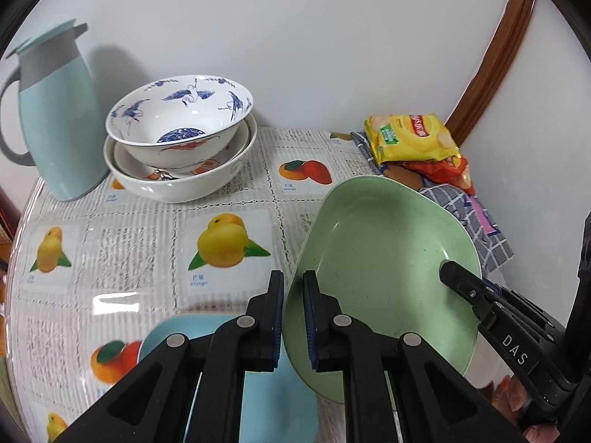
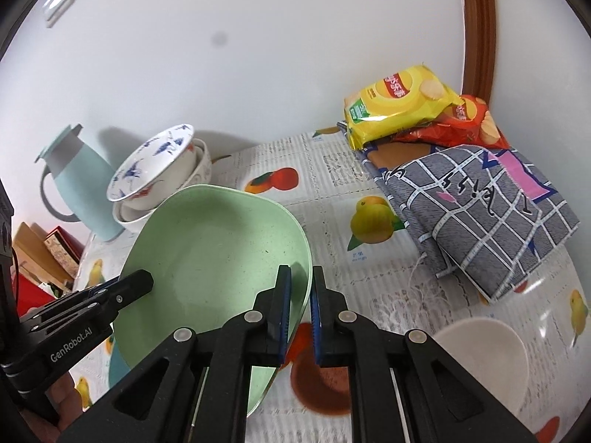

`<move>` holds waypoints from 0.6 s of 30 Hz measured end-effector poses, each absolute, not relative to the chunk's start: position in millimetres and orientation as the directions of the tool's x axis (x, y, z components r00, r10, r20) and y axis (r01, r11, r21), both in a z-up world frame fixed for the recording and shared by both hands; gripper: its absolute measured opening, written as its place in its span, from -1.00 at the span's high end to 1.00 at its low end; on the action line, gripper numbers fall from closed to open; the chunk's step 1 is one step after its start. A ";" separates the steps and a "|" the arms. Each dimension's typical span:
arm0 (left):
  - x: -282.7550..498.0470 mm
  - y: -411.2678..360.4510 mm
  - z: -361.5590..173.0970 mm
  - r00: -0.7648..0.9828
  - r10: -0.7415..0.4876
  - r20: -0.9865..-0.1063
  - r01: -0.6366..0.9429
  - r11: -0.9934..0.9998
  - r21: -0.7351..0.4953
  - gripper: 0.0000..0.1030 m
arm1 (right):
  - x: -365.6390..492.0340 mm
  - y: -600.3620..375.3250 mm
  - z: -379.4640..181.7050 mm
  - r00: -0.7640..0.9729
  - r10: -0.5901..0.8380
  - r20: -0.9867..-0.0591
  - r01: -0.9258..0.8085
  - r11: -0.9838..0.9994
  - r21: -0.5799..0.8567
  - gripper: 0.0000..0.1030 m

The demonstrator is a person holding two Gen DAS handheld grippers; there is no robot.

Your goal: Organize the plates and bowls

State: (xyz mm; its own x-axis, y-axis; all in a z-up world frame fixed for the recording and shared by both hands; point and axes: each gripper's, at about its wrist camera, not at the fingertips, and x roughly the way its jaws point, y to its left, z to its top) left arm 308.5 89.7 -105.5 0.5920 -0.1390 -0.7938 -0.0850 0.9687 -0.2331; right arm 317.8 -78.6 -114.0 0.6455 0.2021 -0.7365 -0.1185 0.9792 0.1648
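Observation:
A green plate (image 1: 384, 269) is held tilted above the table by both grippers. My left gripper (image 1: 293, 317) is shut on its left rim; my right gripper (image 2: 301, 306) is shut on its right rim (image 2: 221, 251). Each gripper shows in the other's view, the right one (image 1: 476, 295) and the left one (image 2: 110, 295). A light blue plate (image 1: 225, 369) lies under the green one. A blue-and-white bowl (image 1: 181, 110) is stacked in white bowls (image 1: 184, 173) at the back left. A beige bowl (image 2: 484, 361) sits at front right.
A light blue jug (image 1: 55, 125) stands at the back left by the wall. Snack bags (image 2: 402, 107) and a folded checked cloth (image 2: 480, 214) lie at the back right. The fruit-print tablecloth (image 1: 129, 251) covers the table. Boxes (image 2: 40, 254) stand beyond its left edge.

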 end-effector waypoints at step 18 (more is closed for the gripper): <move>217.3 81.1 -57.5 0.665 -0.132 -0.735 -0.087 0.964 -0.252 0.79 | 227.1 -80.8 -64.7 0.702 0.219 -0.678 -0.152 0.976 0.158 0.81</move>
State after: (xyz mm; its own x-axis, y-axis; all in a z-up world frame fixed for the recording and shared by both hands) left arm 217.3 81.1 -57.5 0.6647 -0.1323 -0.7353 -0.0867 0.9639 -0.2519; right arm 227.1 -80.8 -64.7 0.7017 0.2187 -0.6781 -0.1519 0.9758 0.1576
